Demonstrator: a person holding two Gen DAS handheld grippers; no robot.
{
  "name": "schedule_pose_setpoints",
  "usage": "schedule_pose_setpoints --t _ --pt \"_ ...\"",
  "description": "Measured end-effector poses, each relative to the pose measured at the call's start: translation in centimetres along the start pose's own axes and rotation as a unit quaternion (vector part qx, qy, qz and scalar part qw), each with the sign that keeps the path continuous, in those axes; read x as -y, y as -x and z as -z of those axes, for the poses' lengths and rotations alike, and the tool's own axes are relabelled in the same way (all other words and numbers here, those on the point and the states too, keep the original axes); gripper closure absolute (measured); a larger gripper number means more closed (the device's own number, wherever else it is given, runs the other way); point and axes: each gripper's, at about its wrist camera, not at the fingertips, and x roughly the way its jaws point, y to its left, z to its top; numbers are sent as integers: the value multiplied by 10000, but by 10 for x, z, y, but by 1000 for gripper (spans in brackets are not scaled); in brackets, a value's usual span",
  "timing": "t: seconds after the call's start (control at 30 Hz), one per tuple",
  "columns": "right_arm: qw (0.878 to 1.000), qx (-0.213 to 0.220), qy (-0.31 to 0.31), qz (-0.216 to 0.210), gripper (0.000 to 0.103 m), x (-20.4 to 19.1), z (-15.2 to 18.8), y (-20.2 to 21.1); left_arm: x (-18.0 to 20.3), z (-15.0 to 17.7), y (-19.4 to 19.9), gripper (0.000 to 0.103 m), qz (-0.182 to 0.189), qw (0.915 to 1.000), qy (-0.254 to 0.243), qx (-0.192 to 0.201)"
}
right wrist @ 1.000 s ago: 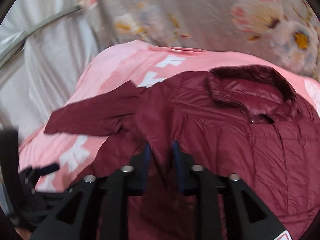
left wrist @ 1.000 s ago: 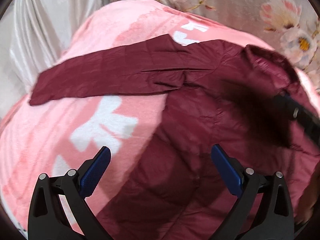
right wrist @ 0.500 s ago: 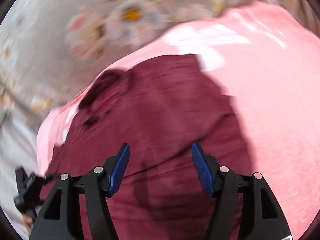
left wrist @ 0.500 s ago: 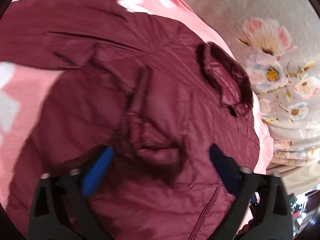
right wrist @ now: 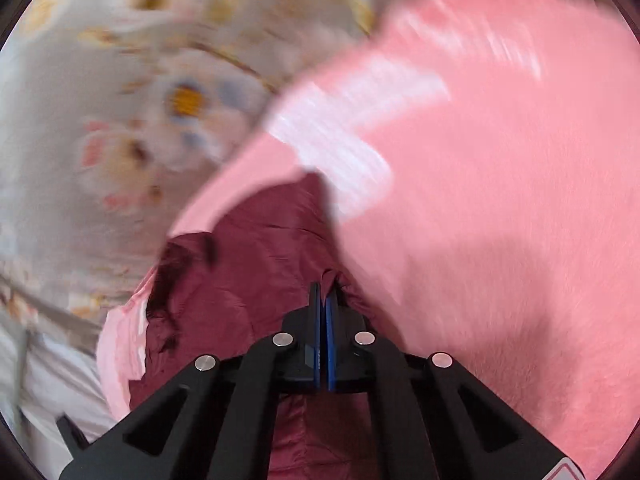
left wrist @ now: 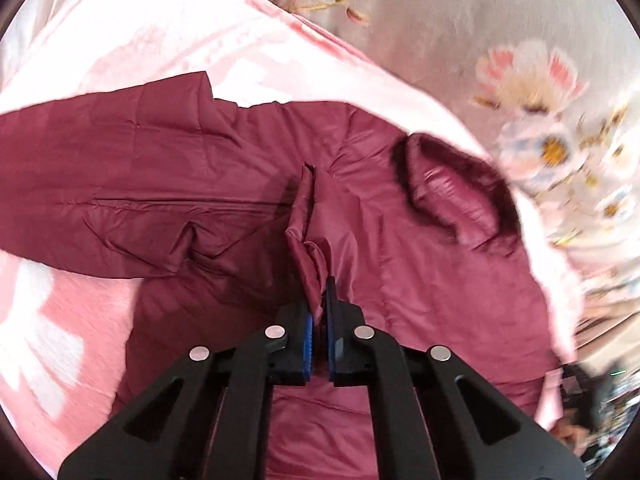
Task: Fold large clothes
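Observation:
A maroon puffer jacket (left wrist: 420,264) lies spread on a pink blanket (left wrist: 168,44). Its sleeve (left wrist: 120,184) stretches to the left and its collar (left wrist: 452,184) is at the right. My left gripper (left wrist: 319,296) is shut on a raised pinch of jacket fabric near the shoulder. In the right wrist view, my right gripper (right wrist: 323,300) is shut on the edge of the jacket (right wrist: 248,288), beside the pink blanket (right wrist: 500,220). The right view is blurred.
A grey floral sheet (left wrist: 520,60) lies behind the blanket, and it also shows in the right wrist view (right wrist: 120,100). White fabric (right wrist: 44,384) shows at the lower left of the right wrist view. Clutter shows at the far right edge of the left wrist view.
Both grippers were open half a second ago and are now shut on jacket fabric. The left one pinched up a fold near the shoulder; the right one moved to the jacket's edge.

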Motion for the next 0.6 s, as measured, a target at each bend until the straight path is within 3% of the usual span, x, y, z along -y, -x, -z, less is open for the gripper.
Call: schedule_pose_setpoints --t 0.07,0.13,0.17,0.2,0.4,0.5,0.53,0.6 --pt "9978 200 528 354 101 -13 8 7 -5 10 -11 100 -94 9998 -10 -148" --pt "9917 -22 867 950 101 -10 19 -10 -8 21 -25 100 -137 9996 11 -251" --pt "9886 -208 933 1165 101 -5 25 -23 -7 25 -24 100 -162 9998 -76 -111" --pt "9859 -434 979 1289 102 2 32 -38 -4 27 -23 100 -260 9995 -195 -55" --pt "9743 -195 1288 1840 95 -20 32 -17 0 28 -6 95 -534 9976 -443 91" --pt "9670 402 1575 1964 89 -47 40 21 7 29 25 75 -837 9935 -620 461" --pt "9660 458 1733 1864 89 -60 43 26 15 27 38 69 -892 9913 -710 651" --pt "9661 233 2122 1450 90 -89 53 22 35 24 51 67 -715 9905 -871 785"
